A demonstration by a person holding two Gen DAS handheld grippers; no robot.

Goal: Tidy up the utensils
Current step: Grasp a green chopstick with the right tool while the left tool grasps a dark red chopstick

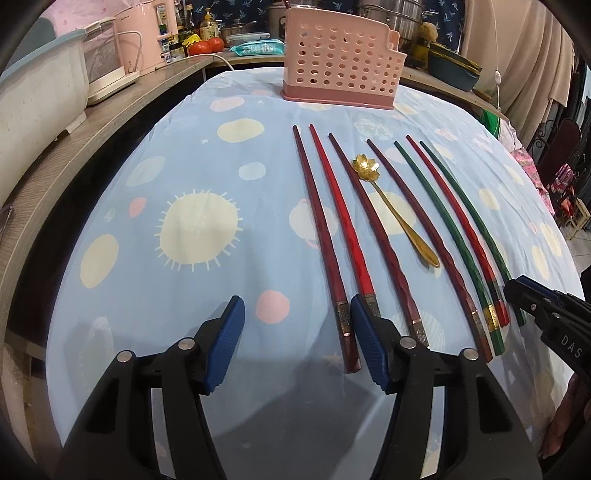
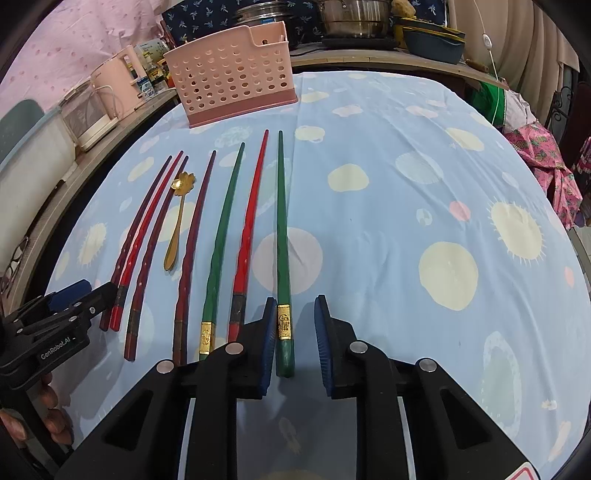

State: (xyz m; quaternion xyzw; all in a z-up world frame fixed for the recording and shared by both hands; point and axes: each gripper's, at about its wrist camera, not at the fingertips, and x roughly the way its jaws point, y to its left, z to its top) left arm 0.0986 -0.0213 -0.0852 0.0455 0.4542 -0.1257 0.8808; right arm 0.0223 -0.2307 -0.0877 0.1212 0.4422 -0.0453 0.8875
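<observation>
Several chopsticks lie side by side on a blue patterned tablecloth (image 1: 192,155): dark red ones (image 1: 320,236), bright red ones (image 1: 341,218) and green ones (image 2: 282,236). A gold flower-bowl spoon (image 1: 391,206) lies among them, also in the right wrist view (image 2: 176,221). A pink perforated utensil basket (image 1: 338,61) stands at the far end (image 2: 232,79). My left gripper (image 1: 297,314) is open over the handle ends of the leftmost chopsticks. My right gripper (image 2: 295,321) is open, straddling the handle of the rightmost green chopstick.
A wooden counter (image 1: 110,107) runs along the left with a pink kettle (image 1: 138,37) and white containers (image 1: 40,85). Steel pots (image 1: 388,18), tomatoes (image 1: 207,46) and dishes crowd the back. Pink cloth (image 2: 543,158) lies off the right edge.
</observation>
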